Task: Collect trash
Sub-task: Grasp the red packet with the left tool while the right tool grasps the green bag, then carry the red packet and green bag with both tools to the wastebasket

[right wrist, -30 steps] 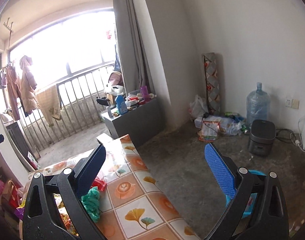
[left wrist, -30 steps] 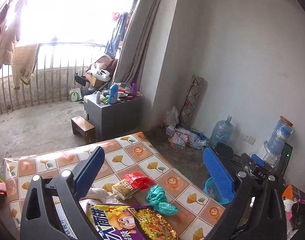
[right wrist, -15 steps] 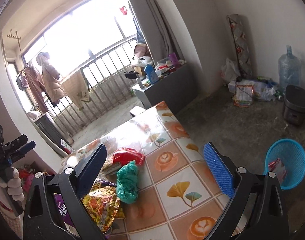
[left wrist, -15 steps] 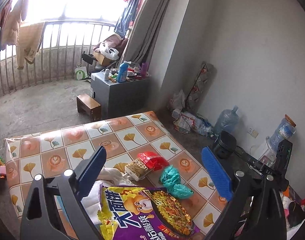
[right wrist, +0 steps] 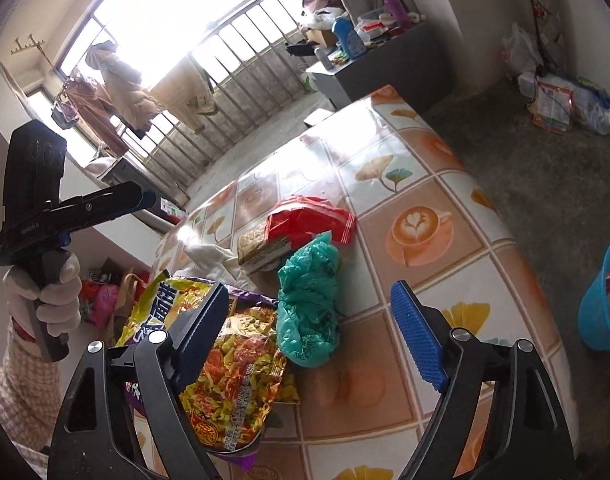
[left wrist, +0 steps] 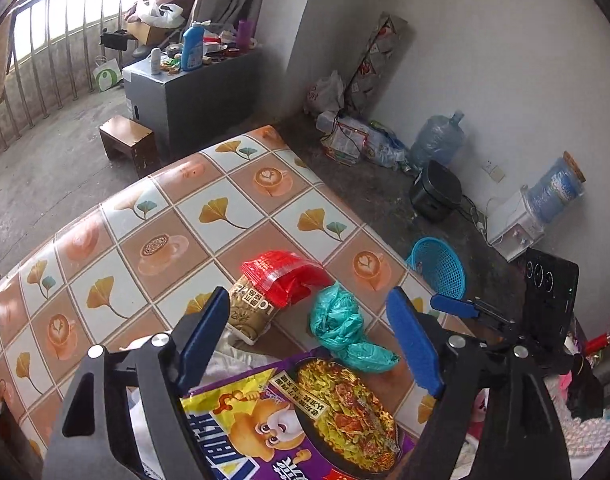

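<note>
black gripper frames, blue ribbed fingers [left wrist: 415, 344], white glove [right wrist: 53, 292], pink checked sleeve [right wrist: 21, 396]

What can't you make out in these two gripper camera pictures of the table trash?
- Purple noodle bag: left wrist view, its lower part is cut off by the frame edge and covered by the left gripper, whose jaws are closing on nothing.
- White crumpled item: right wrist view, mostly buried under the wrappers; material unclear.
- Blue basket: right wrist view, cut off by the edge; contents too small to identify.
- Brown packet: red wrapper covers its top.
</note>
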